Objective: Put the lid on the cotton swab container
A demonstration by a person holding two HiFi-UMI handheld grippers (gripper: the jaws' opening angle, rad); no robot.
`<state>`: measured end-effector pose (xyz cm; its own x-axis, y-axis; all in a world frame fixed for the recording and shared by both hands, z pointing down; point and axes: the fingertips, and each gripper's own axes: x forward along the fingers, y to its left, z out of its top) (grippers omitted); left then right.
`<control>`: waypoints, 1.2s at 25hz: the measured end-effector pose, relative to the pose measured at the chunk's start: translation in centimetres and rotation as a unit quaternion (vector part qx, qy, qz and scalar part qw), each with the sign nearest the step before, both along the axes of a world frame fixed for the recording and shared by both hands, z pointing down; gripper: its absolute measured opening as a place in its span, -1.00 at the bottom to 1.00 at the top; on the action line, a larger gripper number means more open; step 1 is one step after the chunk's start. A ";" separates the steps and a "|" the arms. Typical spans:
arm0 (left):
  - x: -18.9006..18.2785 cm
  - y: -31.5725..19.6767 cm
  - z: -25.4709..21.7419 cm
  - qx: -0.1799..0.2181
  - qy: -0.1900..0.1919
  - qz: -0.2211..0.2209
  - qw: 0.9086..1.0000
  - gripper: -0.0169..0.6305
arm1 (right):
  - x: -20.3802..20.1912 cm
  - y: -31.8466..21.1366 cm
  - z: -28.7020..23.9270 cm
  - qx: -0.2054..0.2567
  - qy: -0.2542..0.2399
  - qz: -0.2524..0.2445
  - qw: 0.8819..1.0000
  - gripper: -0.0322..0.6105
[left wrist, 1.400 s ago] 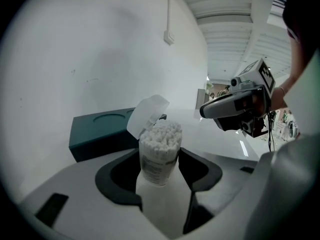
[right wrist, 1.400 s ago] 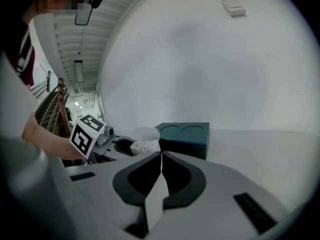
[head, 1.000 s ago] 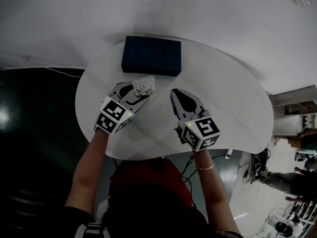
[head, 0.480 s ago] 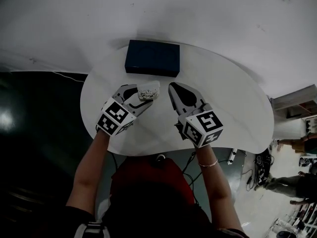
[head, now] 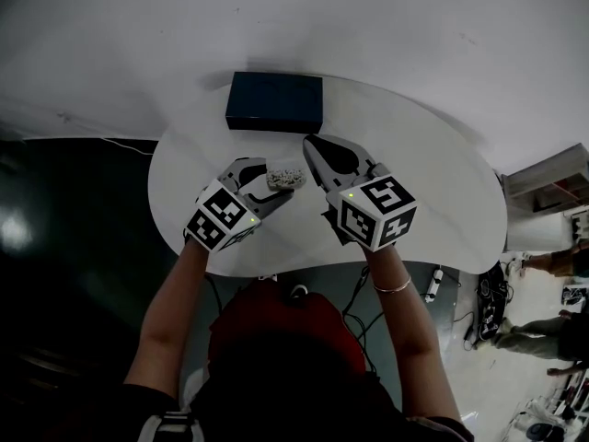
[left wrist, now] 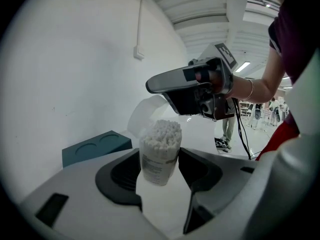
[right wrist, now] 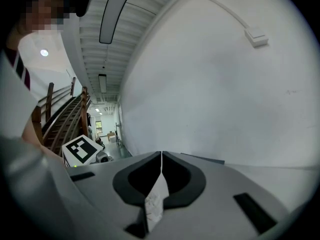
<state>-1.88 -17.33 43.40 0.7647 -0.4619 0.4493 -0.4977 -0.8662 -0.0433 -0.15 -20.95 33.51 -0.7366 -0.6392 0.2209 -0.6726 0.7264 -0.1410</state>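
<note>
My left gripper (head: 279, 180) is shut on a clear cotton swab container (head: 286, 177), which is open at the top and packed with white swabs (left wrist: 161, 131). The container (left wrist: 159, 156) stands upright between the left gripper's (left wrist: 160, 160) dark pads. My right gripper (head: 310, 149) is shut on a thin translucent lid (right wrist: 156, 196), seen edge-on in the right gripper view. In the left gripper view the lid (left wrist: 144, 115) hangs just behind and above the container, below the right gripper (left wrist: 151, 86). Lid and container are apart.
A dark blue box (head: 275, 102) with round recesses (left wrist: 95, 146) lies at the far edge of the round white table (head: 433, 191). A white wall rises behind it. Dark floor lies to the left, and cables and standing people are at the right.
The right gripper has moved left and towards the container with the lid. The left gripper has drawn slightly nearer to the person, so the two tips now stand close together.
</note>
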 end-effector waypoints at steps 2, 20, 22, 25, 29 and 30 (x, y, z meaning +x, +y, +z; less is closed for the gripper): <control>0.7 0.5 -0.2 0.003 -0.001 0.005 1.000 -0.16 | 0.0 0.3 -0.1 -0.001 0.003 -0.004 1.000 -0.85; 3.2 3.3 -1.8 0.000 0.022 -0.002 1.000 -0.16 | 1.1 4.4 0.9 -0.015 0.029 -0.035 0.999 -0.85; 3.2 3.2 -2.0 -0.002 0.027 -0.003 1.000 -0.16 | 1.0 4.8 1.1 -0.009 0.036 -0.039 0.999 -0.85; 3.2 3.4 -2.1 0.001 0.022 -0.004 1.000 -0.16 | 0.8 5.4 1.3 -0.003 0.040 -0.044 0.998 -0.85; 3.2 3.5 -2.3 0.001 0.016 -0.007 1.000 -0.16 | 1.0 6.0 1.1 0.003 0.043 -0.048 0.998 -0.85; 3.2 3.6 -2.3 -0.001 0.016 -0.007 1.000 -0.16 | 0.9 6.2 1.1 0.007 0.046 -0.049 0.998 -0.85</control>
